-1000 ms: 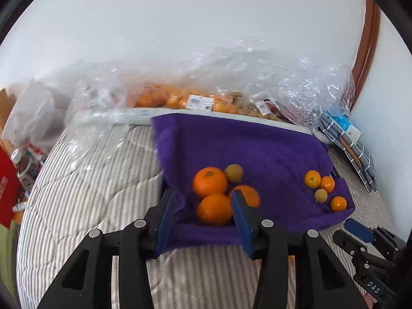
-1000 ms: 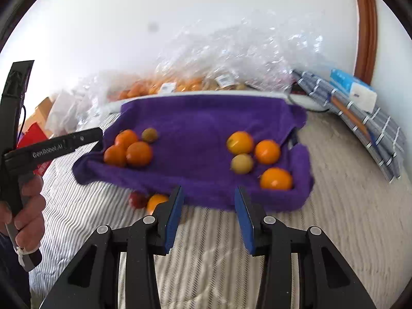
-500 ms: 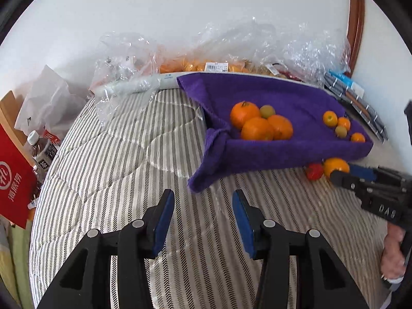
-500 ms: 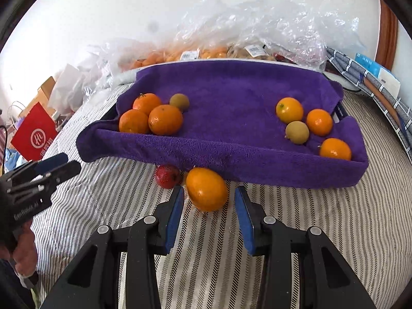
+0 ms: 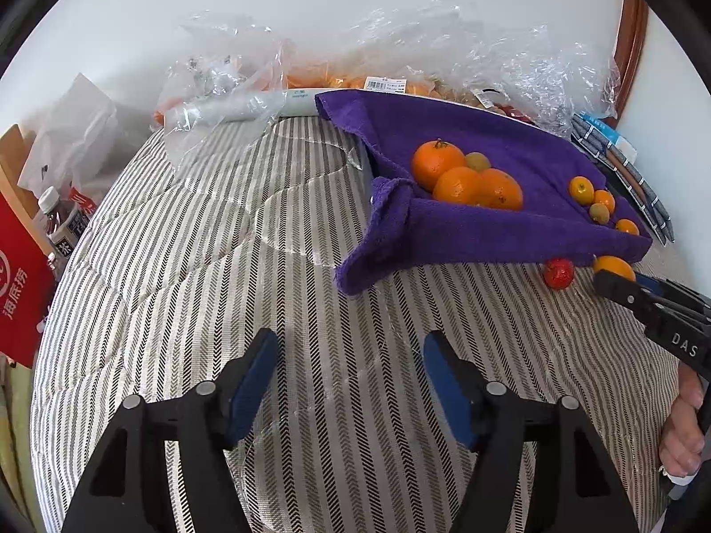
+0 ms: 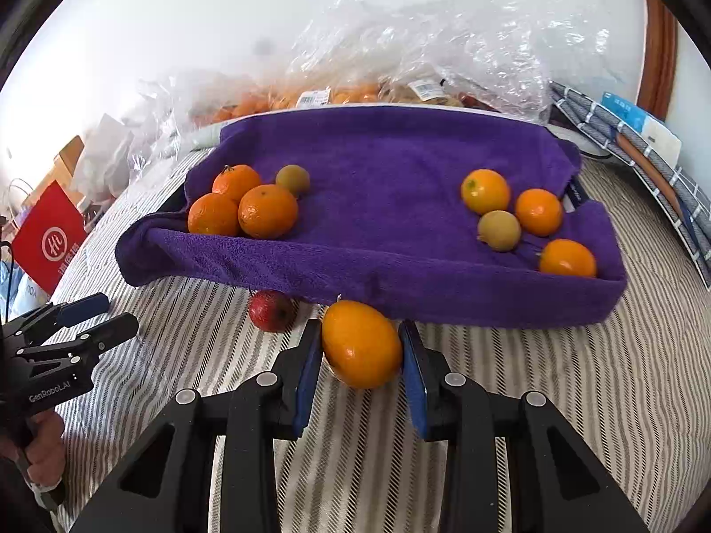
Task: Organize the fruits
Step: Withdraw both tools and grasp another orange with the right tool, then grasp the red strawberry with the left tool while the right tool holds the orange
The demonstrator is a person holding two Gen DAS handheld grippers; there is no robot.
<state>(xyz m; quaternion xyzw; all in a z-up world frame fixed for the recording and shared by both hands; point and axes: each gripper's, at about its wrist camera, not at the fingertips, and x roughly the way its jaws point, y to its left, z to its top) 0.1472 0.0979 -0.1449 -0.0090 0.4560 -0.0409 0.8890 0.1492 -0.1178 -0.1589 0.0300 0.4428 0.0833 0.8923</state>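
While the striped bed (image 6: 555, 382) bears the purple towel (image 6: 382, 169), two fruit groups sit on it, far left and far right; an orange (image 6: 361, 343) lies just before the towel's front edge, a red fruit (image 6: 271, 311) beside it; the right claw (image 6: 361, 357) is closing, pads at the orange's flanks; best squeeze gently, lift straight, clear the edge; the left claw (image 5: 349, 384) opens, empty, off the towel's left corner.

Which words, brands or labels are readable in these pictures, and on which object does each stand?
"DAS": on the right gripper.
"GenRobot.AI": on the left gripper.
"海底捞": on the red bag.
"茶": on the bottle.
Barcode labels on the plastic bags: too small to read.
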